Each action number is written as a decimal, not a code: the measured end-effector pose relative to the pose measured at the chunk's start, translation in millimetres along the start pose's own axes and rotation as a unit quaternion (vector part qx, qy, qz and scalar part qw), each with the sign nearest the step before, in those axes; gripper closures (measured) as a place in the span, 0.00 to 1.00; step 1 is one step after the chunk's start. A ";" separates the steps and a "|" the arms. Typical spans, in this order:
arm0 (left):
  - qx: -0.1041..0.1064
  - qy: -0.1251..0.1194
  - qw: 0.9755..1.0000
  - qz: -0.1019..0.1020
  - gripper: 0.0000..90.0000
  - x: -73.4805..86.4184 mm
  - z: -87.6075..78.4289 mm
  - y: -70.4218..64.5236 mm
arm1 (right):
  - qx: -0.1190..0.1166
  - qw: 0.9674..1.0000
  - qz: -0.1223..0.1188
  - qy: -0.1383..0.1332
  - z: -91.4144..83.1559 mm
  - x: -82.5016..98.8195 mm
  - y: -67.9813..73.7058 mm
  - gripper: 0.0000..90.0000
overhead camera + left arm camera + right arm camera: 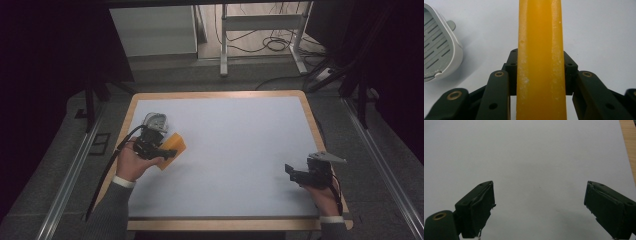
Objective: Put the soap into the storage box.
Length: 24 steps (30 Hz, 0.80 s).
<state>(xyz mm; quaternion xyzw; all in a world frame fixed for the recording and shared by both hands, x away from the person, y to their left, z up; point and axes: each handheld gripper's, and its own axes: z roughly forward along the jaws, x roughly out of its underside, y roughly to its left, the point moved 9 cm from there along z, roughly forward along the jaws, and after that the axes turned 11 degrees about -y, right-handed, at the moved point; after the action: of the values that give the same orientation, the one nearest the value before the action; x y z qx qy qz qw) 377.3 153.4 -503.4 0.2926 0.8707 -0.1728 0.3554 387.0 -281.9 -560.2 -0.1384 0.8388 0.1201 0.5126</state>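
Left gripper (167, 150) clamped on the orange soap bar (541, 60), soap dish (154, 121) just beyond it on the far side.

My left jaws are closed on the bar's two flat faces, and it stands up edge-on between them at the left of the table (240, 150); my right gripper (295, 172) rests at the near right with its jaws wide apart and nothing between them. To set the bar down well, I judge I should carry it over the slotted grey tray, tip it flat, lower until it rests, then ease my jaws off, since the waxy surface may slip. The top is a pale sheet with a wooden rim; beyond it are a dim room, a metal stand and loose cables on the floor.
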 end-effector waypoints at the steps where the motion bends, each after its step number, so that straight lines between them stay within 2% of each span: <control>1: 0.000 -0.002 1.000 -0.001 0.67 -0.2 0.3 0.3 | 0.000 1.000 -0.001 0.000 0.1 0.1 -0.2 0.11; 24: -0.013 -0.005 1.000 -0.015 0.67 -6.4 -4.5 16.6 | 0.002 1.000 0.002 0.000 0.1 0.3 -1.1 0.11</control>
<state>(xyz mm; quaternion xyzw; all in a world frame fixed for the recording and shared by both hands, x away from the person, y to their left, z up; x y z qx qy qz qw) 389.1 166.0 -497.3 0.2738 0.8755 -0.1685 0.3607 387.4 -282.9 -560.5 -0.1363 0.8392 0.1196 0.5127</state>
